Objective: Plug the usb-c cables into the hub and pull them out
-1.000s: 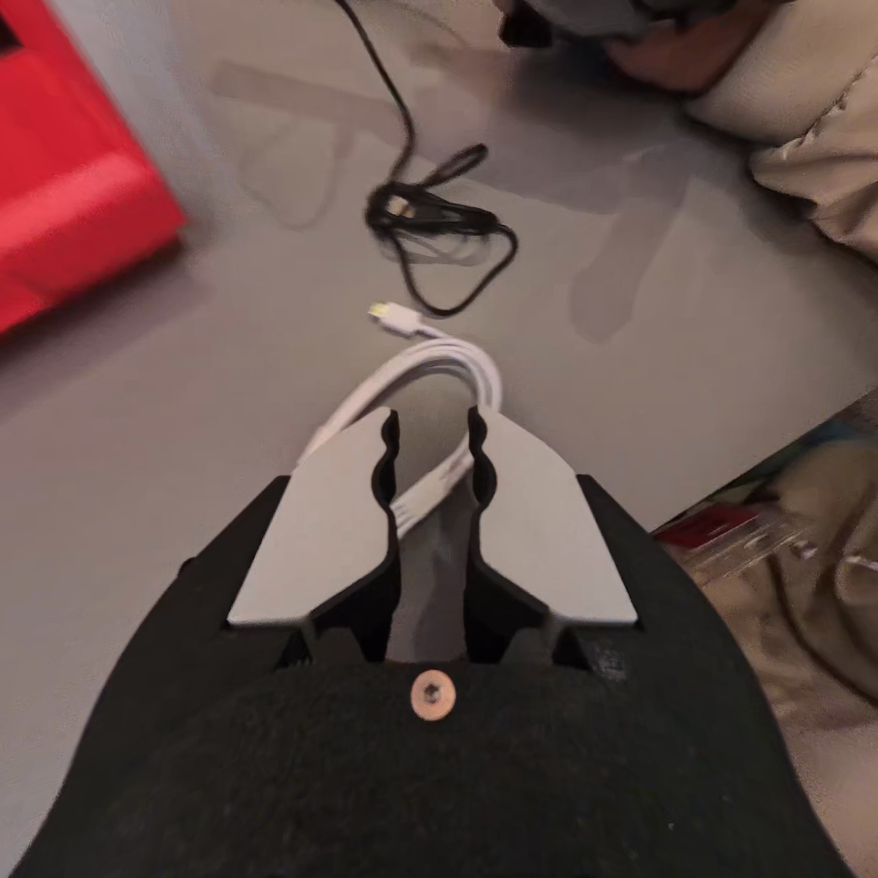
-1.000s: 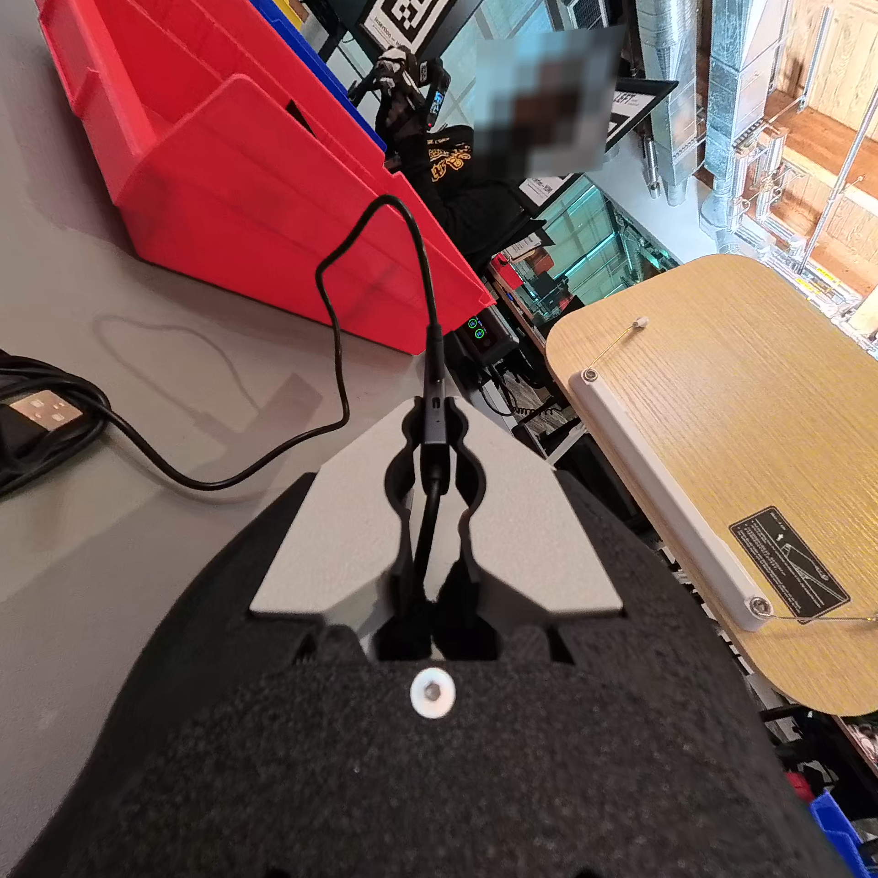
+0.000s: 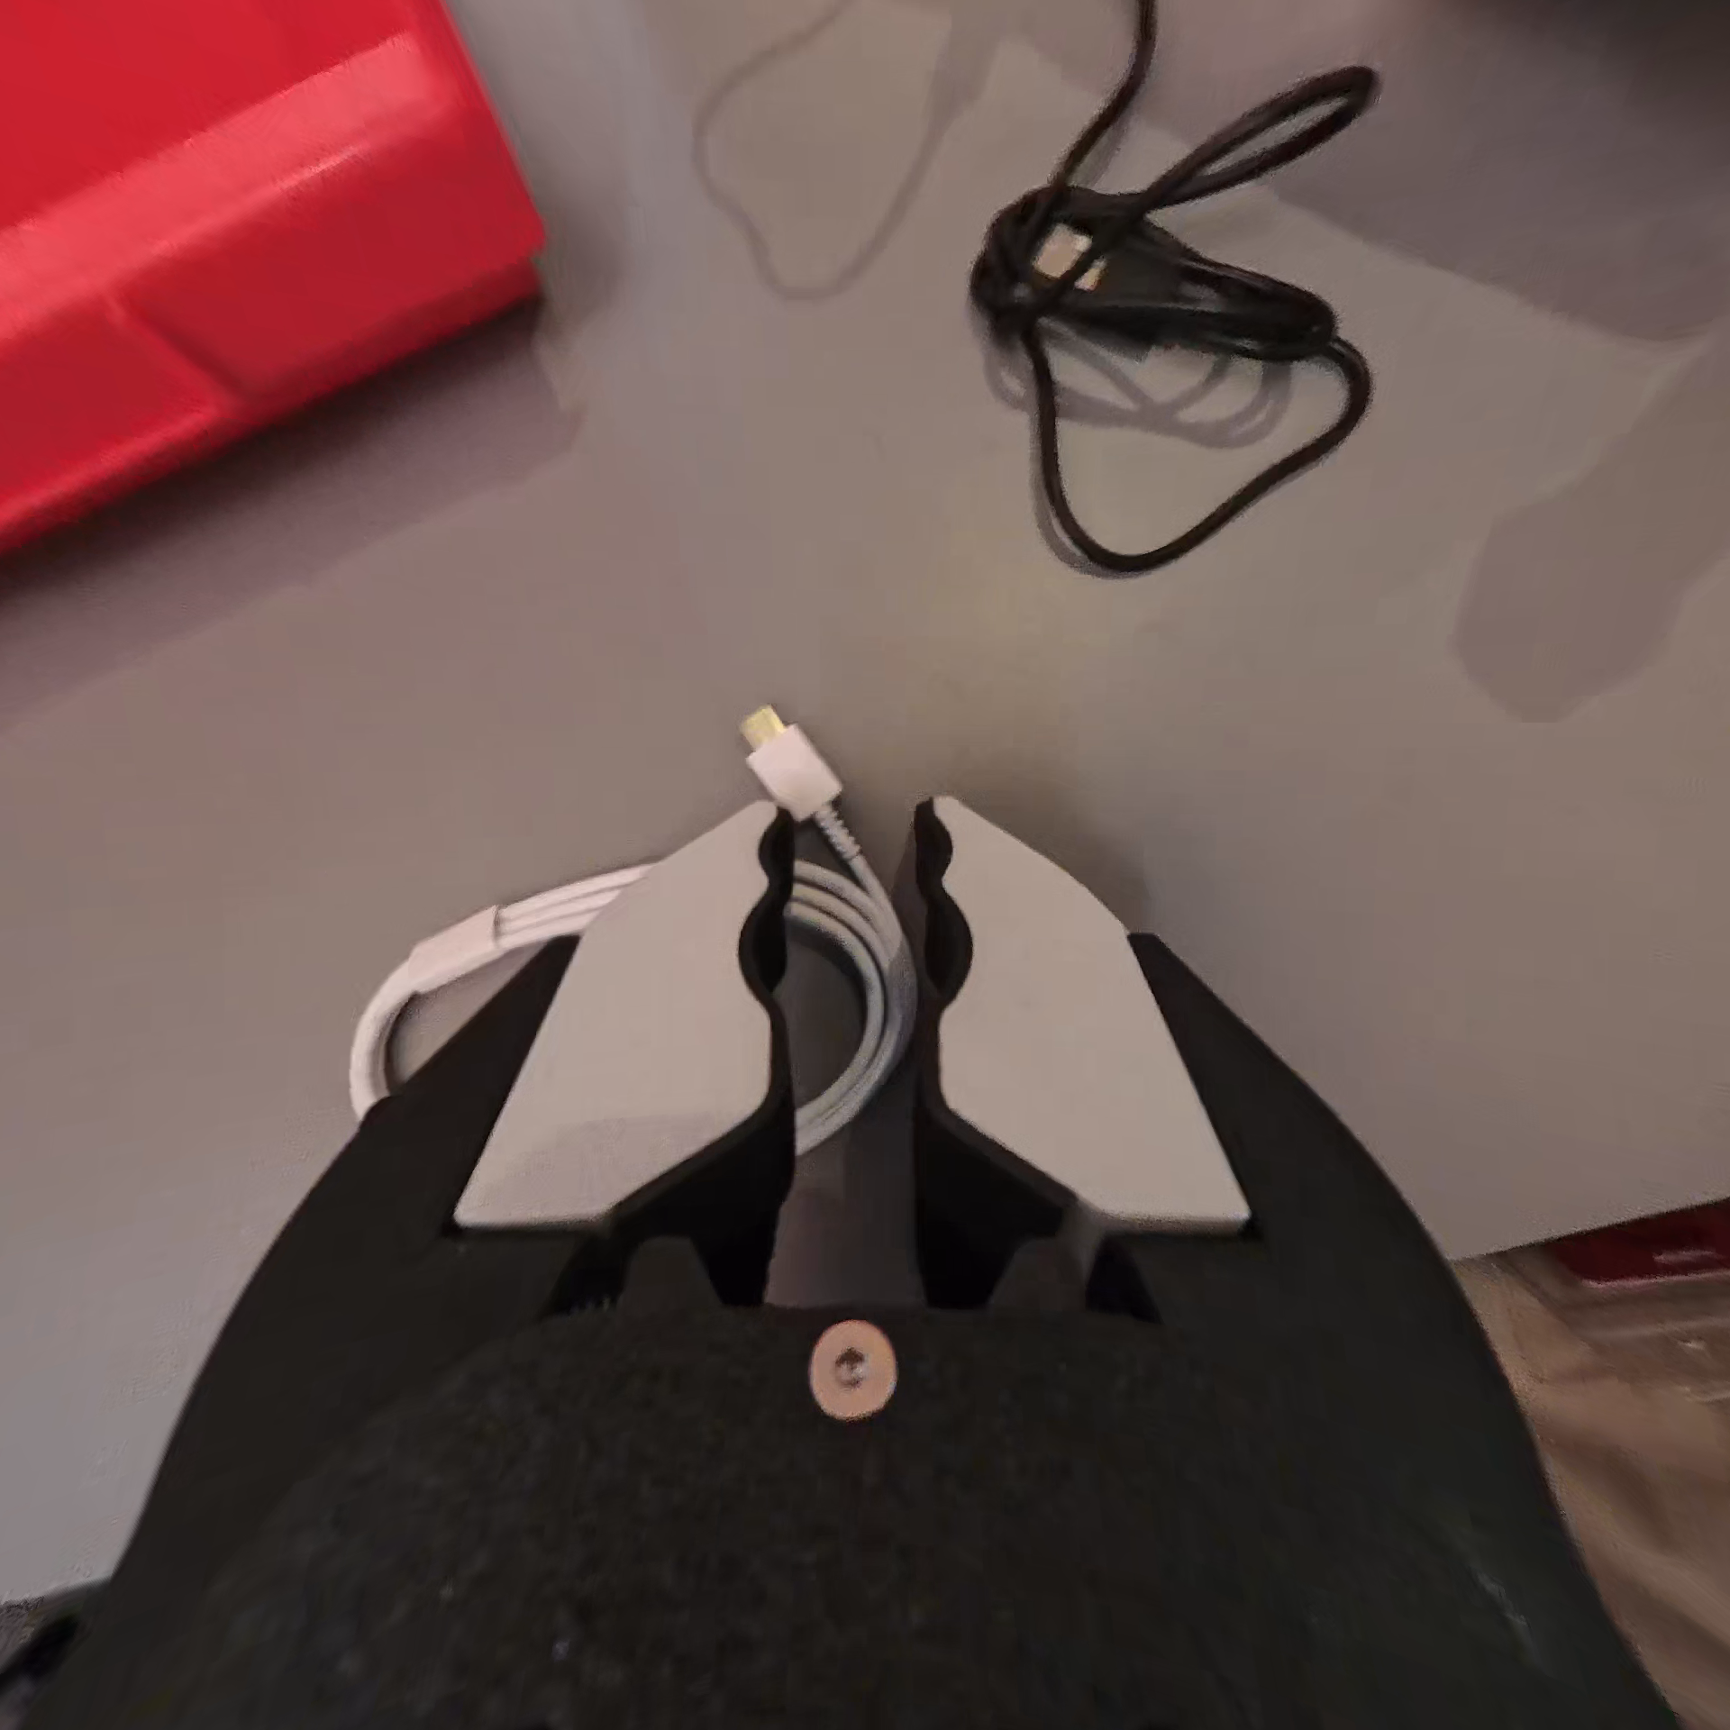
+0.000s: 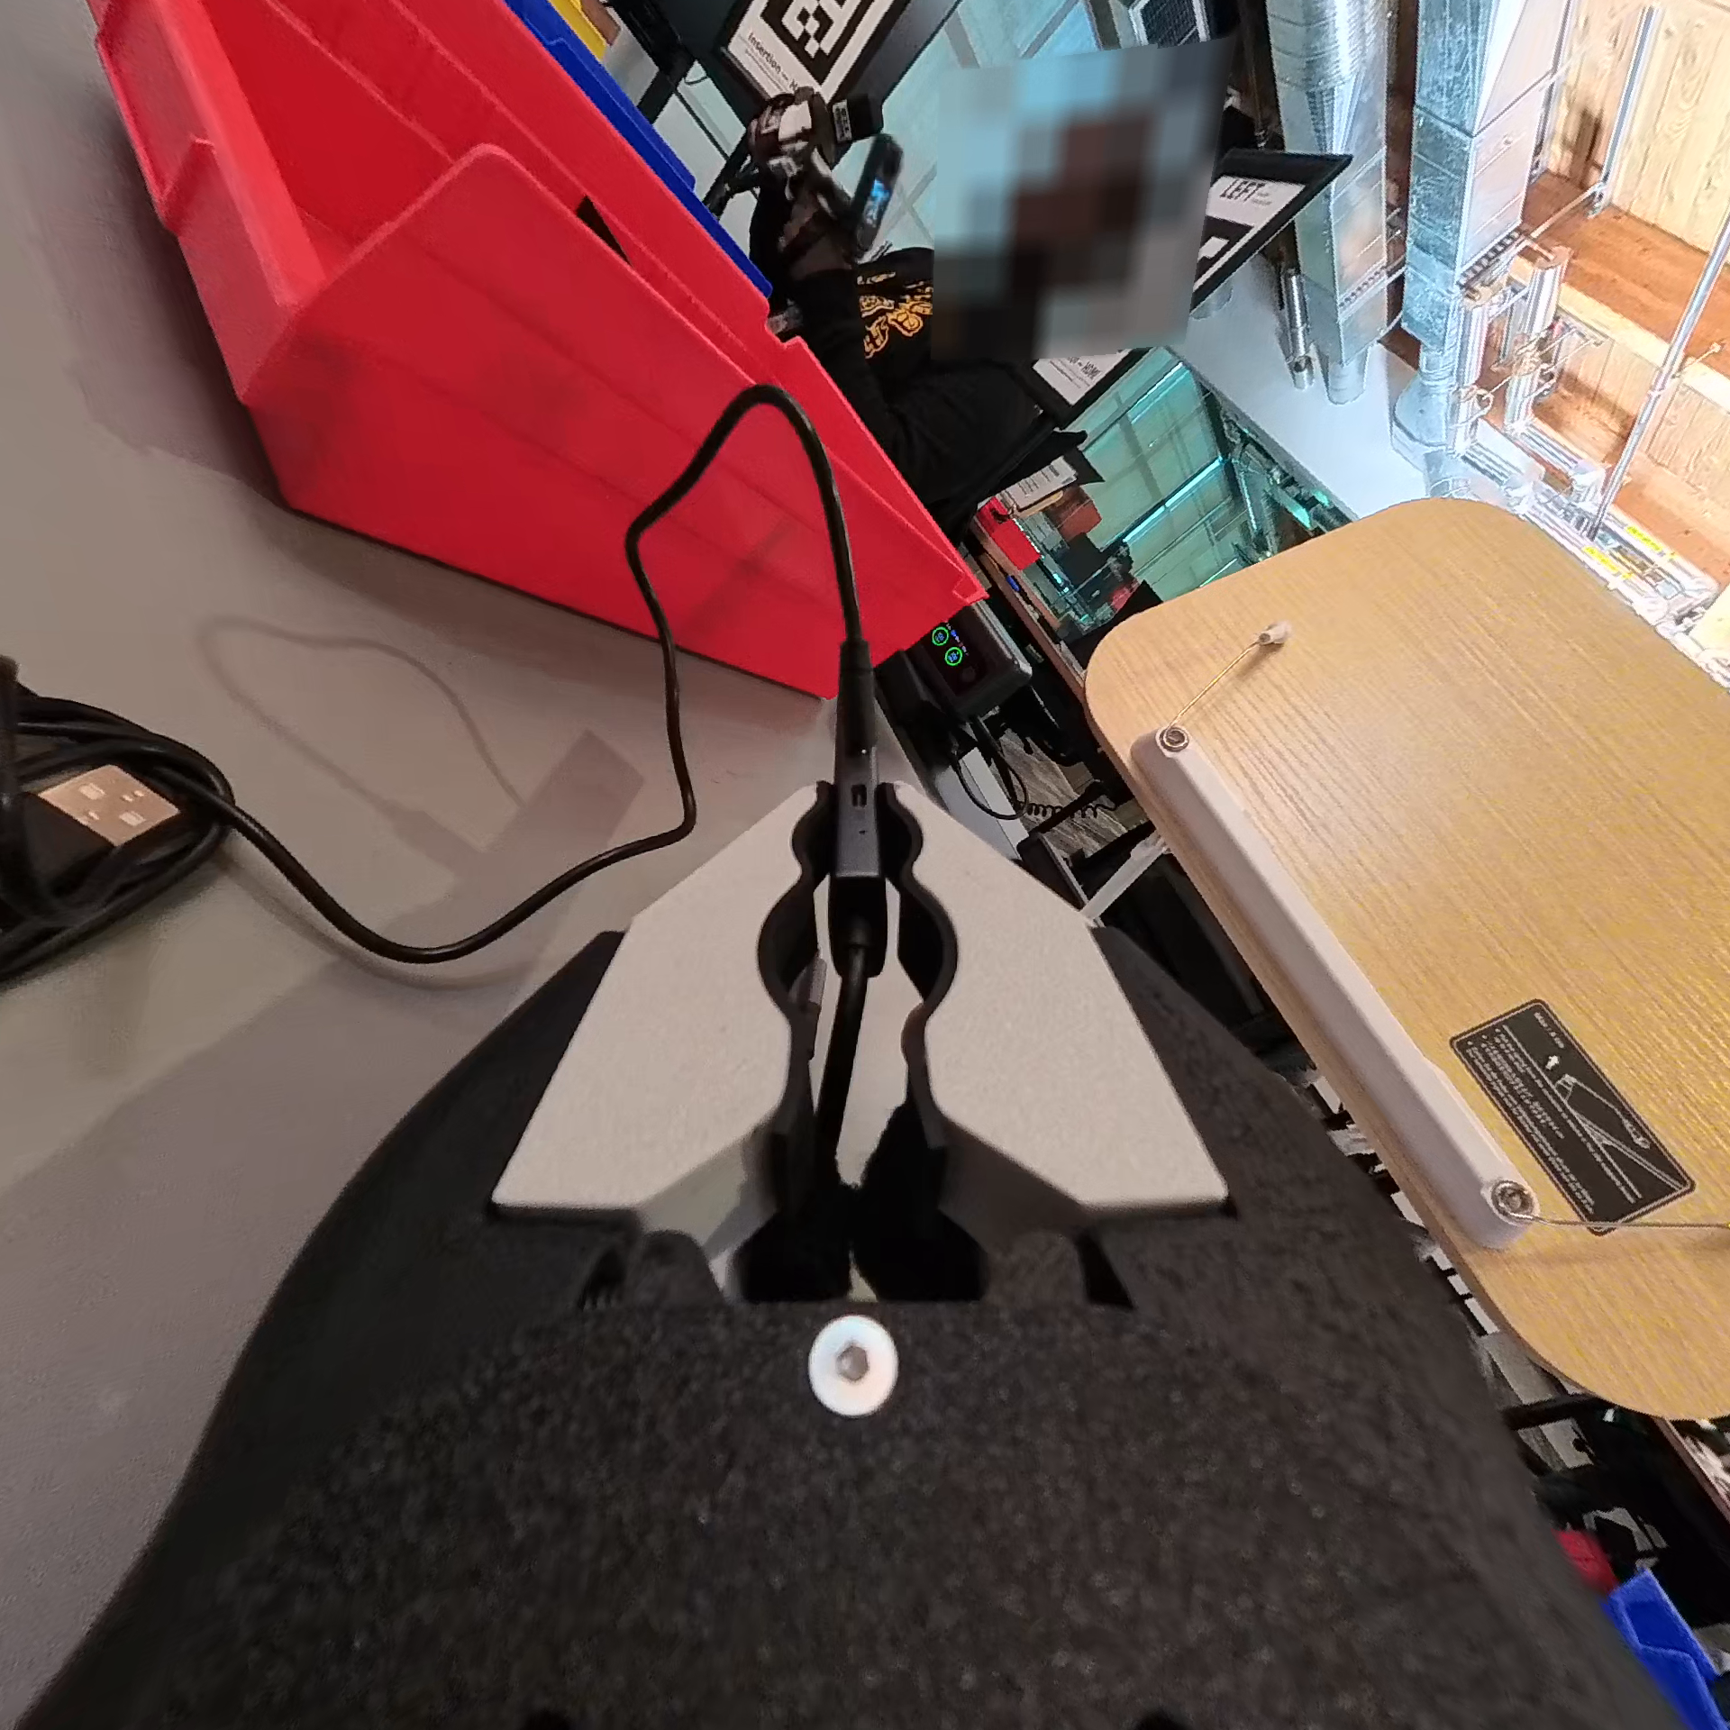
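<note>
- Grippers first: we see the left gripper (image 3: 847, 810) parted, hovering over the white cable (image 3: 847, 992), its fingers (image 3: 646, 1011) clasping nothing.
- We note that cable's coil lies on the grey table (image 3: 562, 693) near its front edge, under the gap; its plug (image 3: 786, 763) pokes out just past the left fingertip.
- We find the right gripper (image 4: 854, 796) clenched on the hub (image 4: 857, 824), a slim dark adapter standing upright between the tips.
- We trace a black cable (image 4: 655, 599) arching from the hub's top down to the table, ending in a bundle (image 4: 84, 843) at the left edge of that view.
- We see a red bin (image 4: 487, 374) at the table's far side, and a wooden board (image 4: 1460, 843) beyond its edge.
</note>
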A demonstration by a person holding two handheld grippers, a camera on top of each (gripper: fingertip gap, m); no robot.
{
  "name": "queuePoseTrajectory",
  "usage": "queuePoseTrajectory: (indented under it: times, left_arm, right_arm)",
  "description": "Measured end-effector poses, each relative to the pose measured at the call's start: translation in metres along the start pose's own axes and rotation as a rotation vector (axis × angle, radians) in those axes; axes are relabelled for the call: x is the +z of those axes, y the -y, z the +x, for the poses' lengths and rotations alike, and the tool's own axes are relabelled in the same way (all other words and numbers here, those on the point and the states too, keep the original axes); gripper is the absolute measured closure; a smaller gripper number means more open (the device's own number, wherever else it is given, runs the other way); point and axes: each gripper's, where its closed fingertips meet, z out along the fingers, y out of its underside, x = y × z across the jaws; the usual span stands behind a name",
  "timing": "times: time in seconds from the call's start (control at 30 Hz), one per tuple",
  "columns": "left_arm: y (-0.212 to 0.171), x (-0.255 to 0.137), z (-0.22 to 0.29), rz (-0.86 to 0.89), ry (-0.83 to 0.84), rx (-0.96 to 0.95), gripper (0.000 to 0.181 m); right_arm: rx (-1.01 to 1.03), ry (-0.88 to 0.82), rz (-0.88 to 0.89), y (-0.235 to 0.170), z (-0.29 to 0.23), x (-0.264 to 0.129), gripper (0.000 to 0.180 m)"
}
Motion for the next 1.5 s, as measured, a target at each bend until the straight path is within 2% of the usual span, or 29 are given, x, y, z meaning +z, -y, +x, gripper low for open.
queuePoseTrajectory:
  times: [0.17,0.3,0.47,0.63,0.7,0.9,1.03,1.5]
  left_arm:
    - [-0.005,0.003,-0.007,-0.004,0.031,-0.069,0.172]
    - [-0.005,0.004,-0.005,0.011,0.028,0.043,0.177]
    - [-0.001,-0.001,0.011,-0.024,-0.106,0.214,0.177]
    - [0.061,-0.056,0.03,0.077,-0.24,0.314,0.178]
    - [0.081,-0.064,0.036,0.07,-0.247,0.373,0.178]
    - [0.098,-0.024,0.059,-0.048,-0.292,0.405,0.178]
    - [0.105,0.0,0.047,-0.082,-0.217,0.375,0.178]
    - [0.103,0.022,0.043,-0.155,-0.164,0.428,0.178]
  right_arm:
    - [0.0,0.003,-0.002,0.0,-0.001,0.001,0.17]
    - [0.0,0.004,-0.002,-0.001,-0.001,0.001,0.17]
    - [-0.022,0.024,0.029,0.004,-0.005,0.001,0.17]
    - [-0.156,0.111,0.165,0.027,-0.034,-0.009,0.17]
    - [-0.226,0.16,0.226,0.036,-0.05,-0.016,0.17]
    - [-0.41,0.137,0.201,0.04,-0.067,-0.016,0.17]
    - [-0.436,0.096,0.191,0.044,-0.064,-0.016,0.17]
    - [-0.547,0.096,0.166,0.037,-0.073,-0.012,0.17]
